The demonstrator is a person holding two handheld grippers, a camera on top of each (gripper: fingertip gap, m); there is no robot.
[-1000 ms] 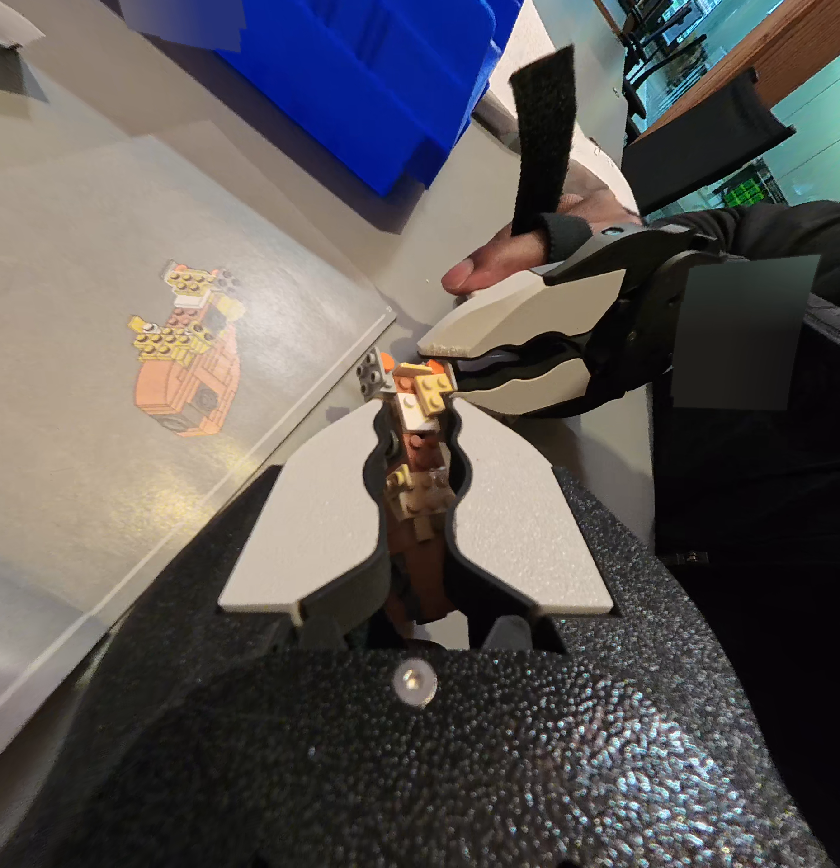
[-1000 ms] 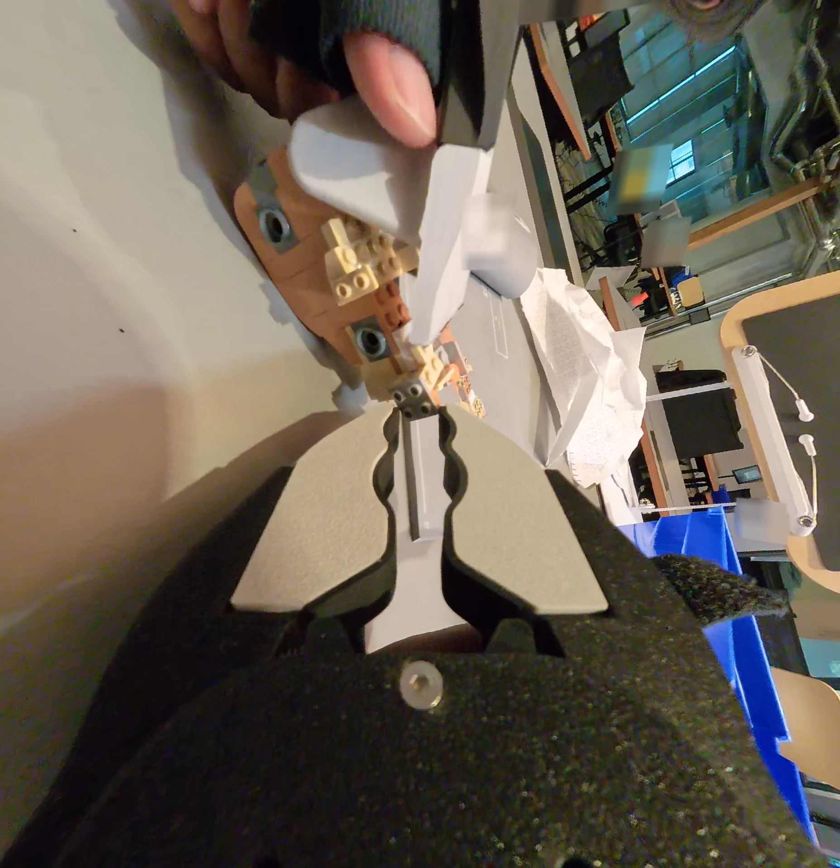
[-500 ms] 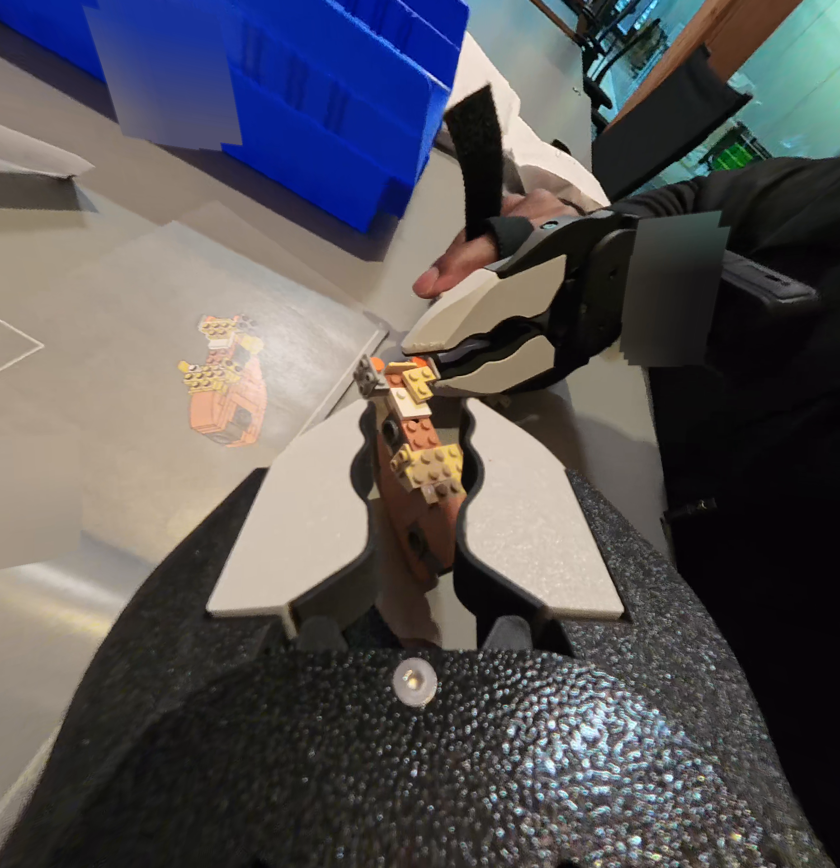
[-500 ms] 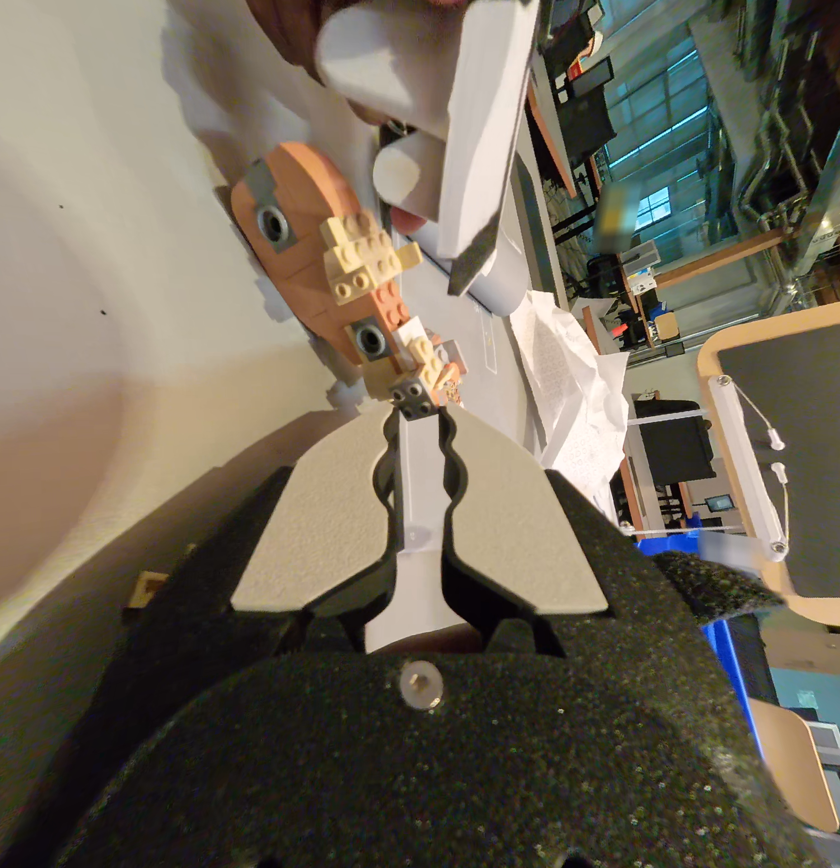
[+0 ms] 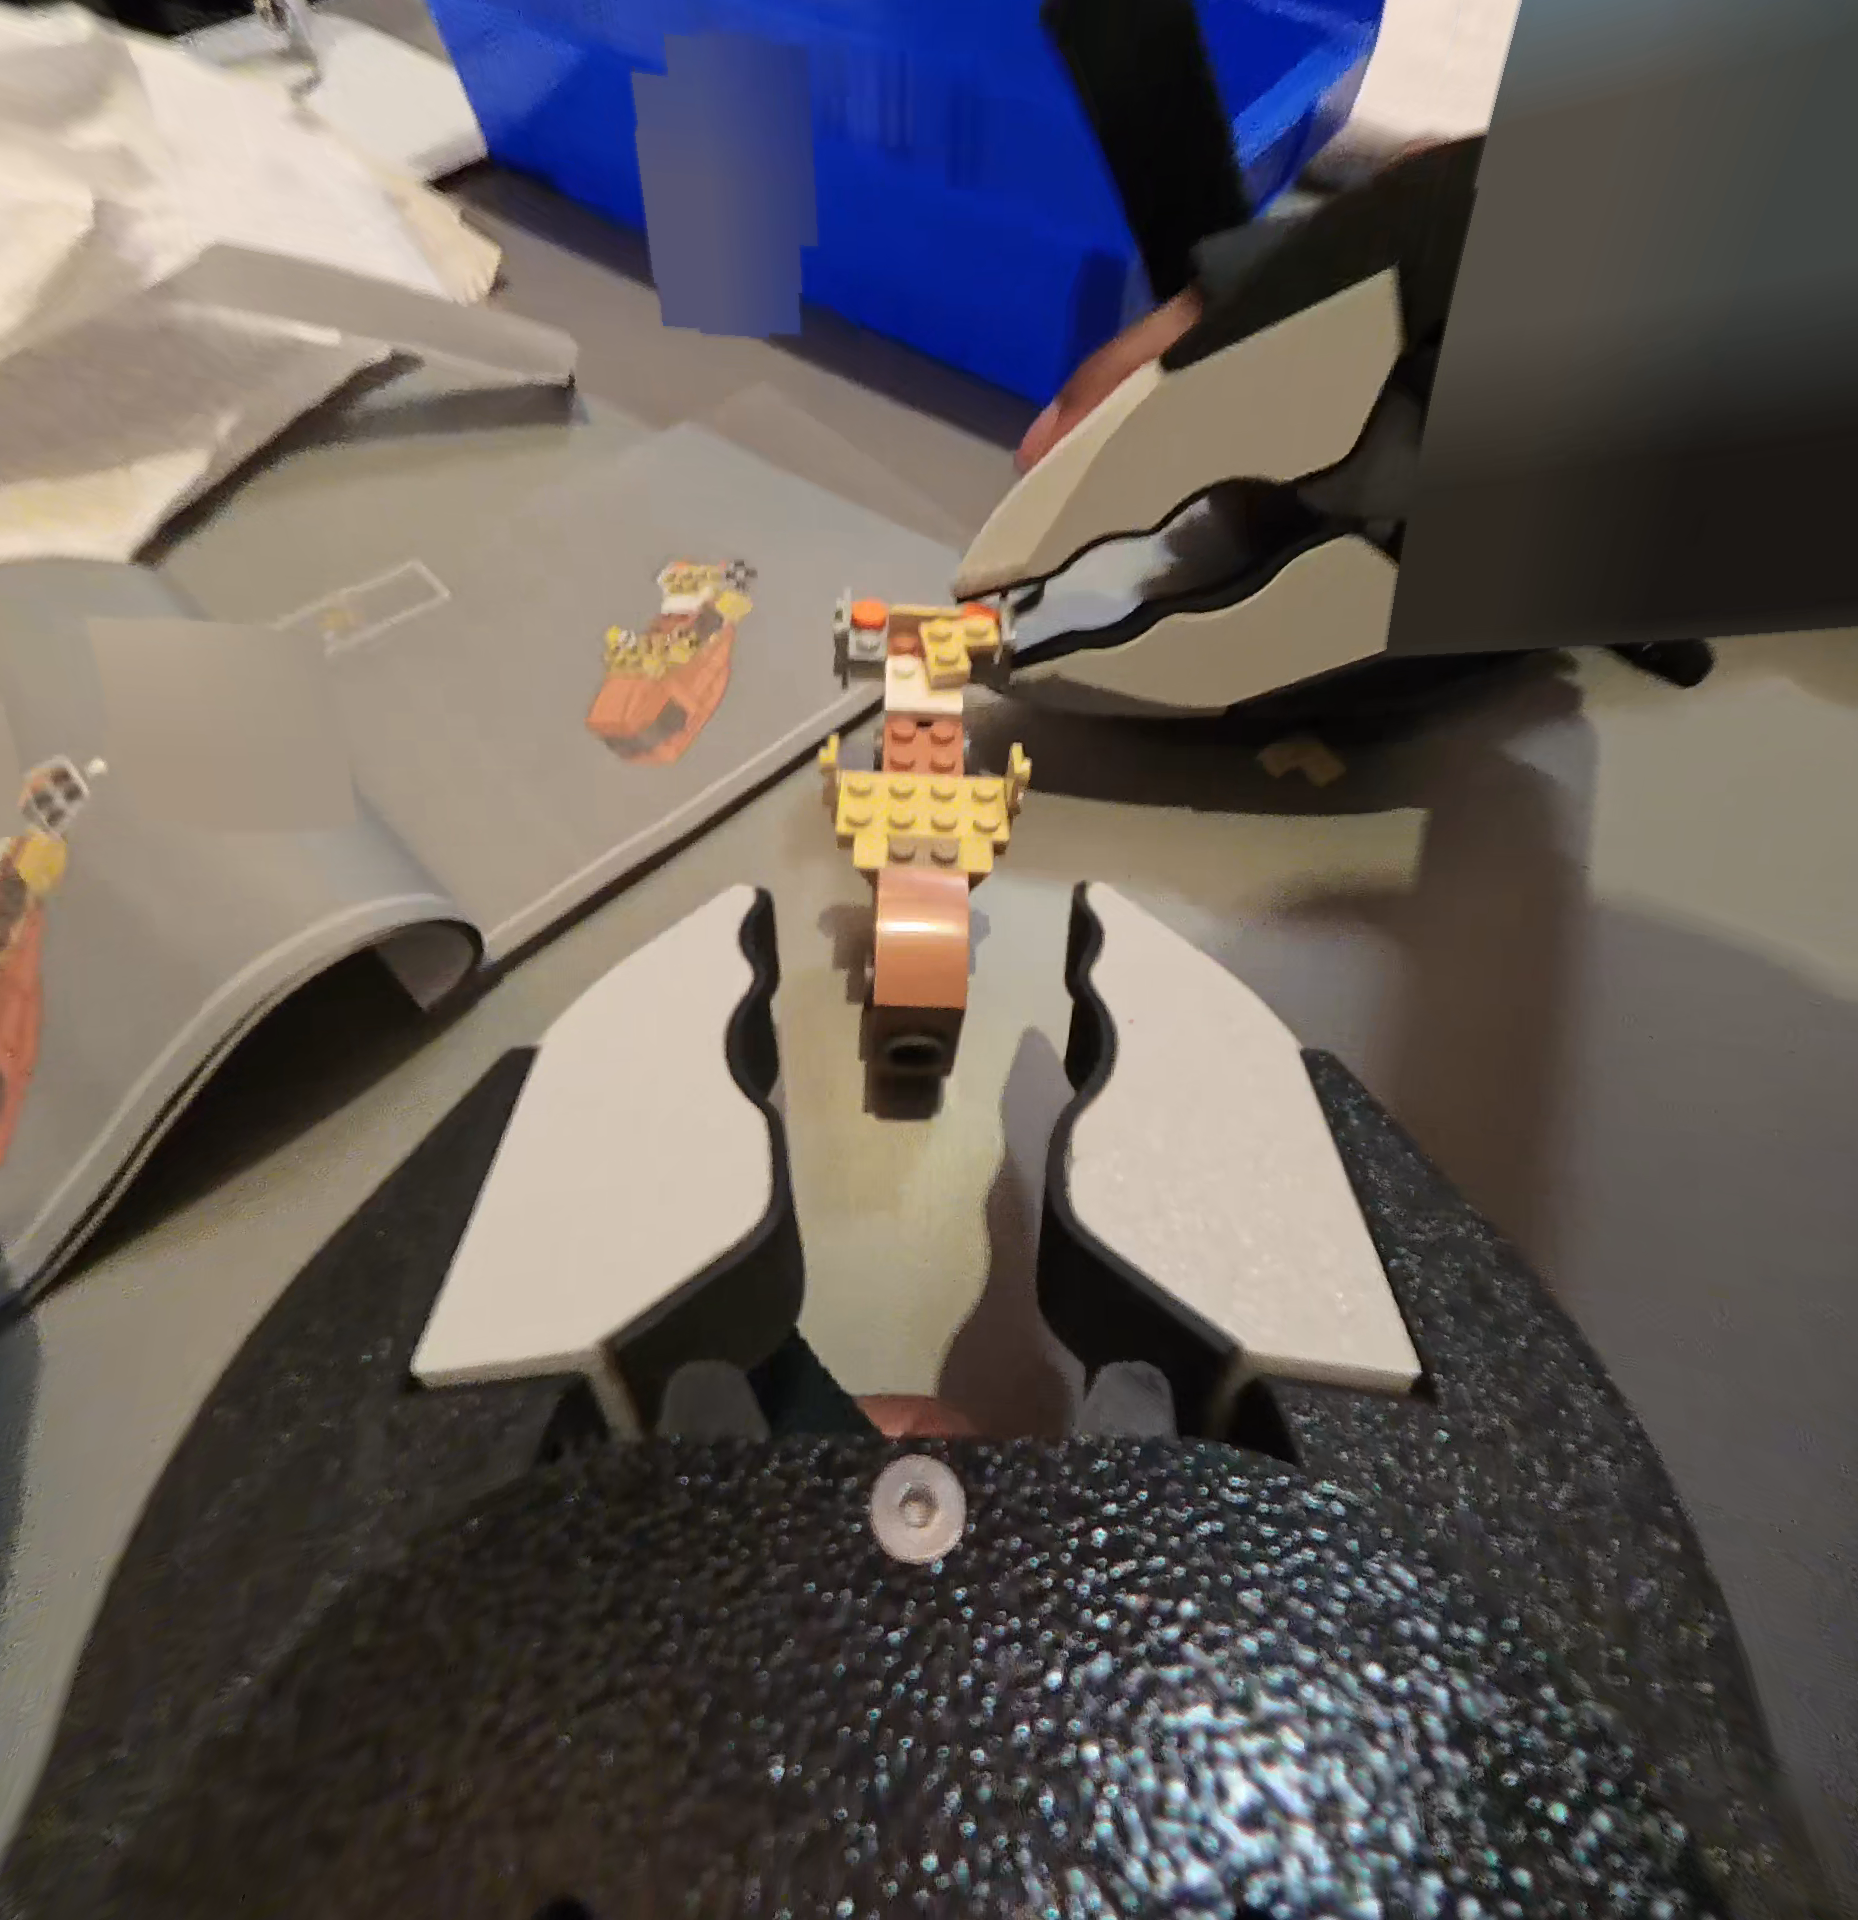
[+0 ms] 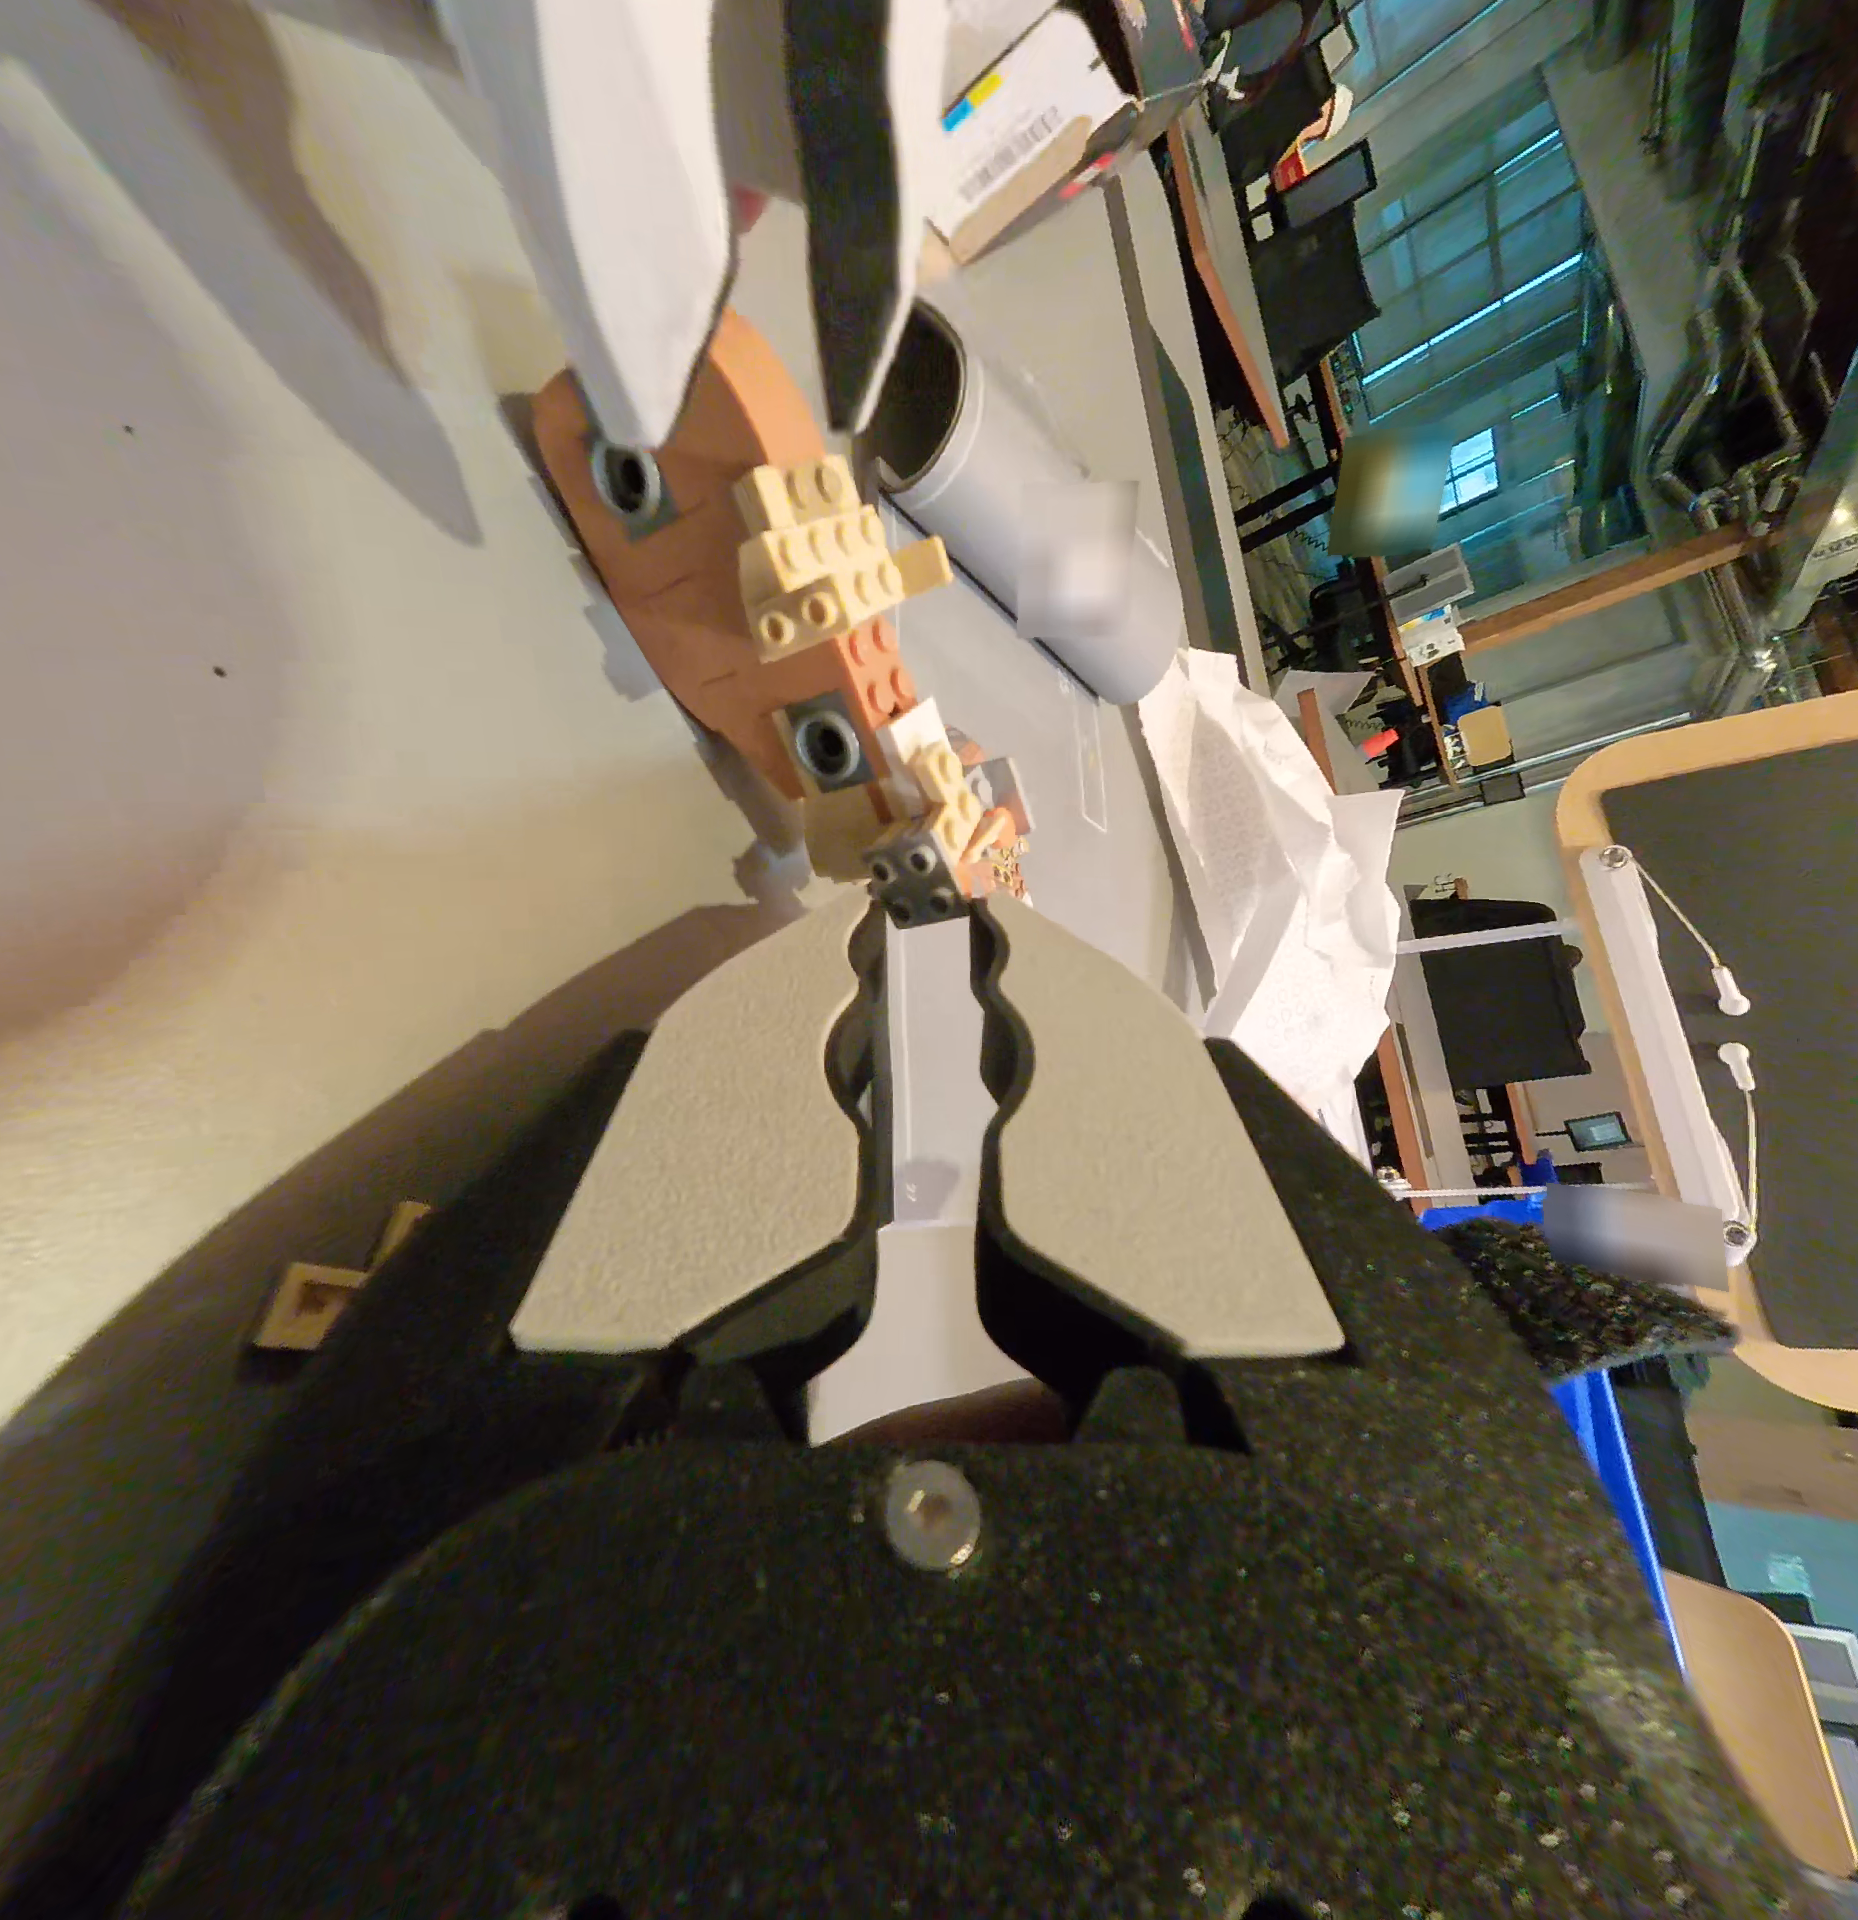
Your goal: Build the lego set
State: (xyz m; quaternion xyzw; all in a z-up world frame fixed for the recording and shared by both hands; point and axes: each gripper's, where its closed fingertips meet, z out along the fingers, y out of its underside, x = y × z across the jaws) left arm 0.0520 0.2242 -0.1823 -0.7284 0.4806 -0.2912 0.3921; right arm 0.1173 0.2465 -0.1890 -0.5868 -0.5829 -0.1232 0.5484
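The far end of the lego model (image 5: 920,790) sits between the tips of the right hand-held gripper (image 5: 992,613), so whether those tips press it cannot be told from the left wrist view. In the right wrist view the right hand-held gripper (image 6: 920,914) meets the model's dark grey studded brick (image 6: 912,883), and the contact itself is hidden behind that brick. The left hand-held gripper (image 6: 759,405) is cut off by the top edge there and covers the model's rear. Left of the model, the instruction booklet (image 5: 551,748) runs off the picture's edge, and its printed figures are blurred. Behind the model, the blue bin (image 5: 956,156) is cropped at the top.
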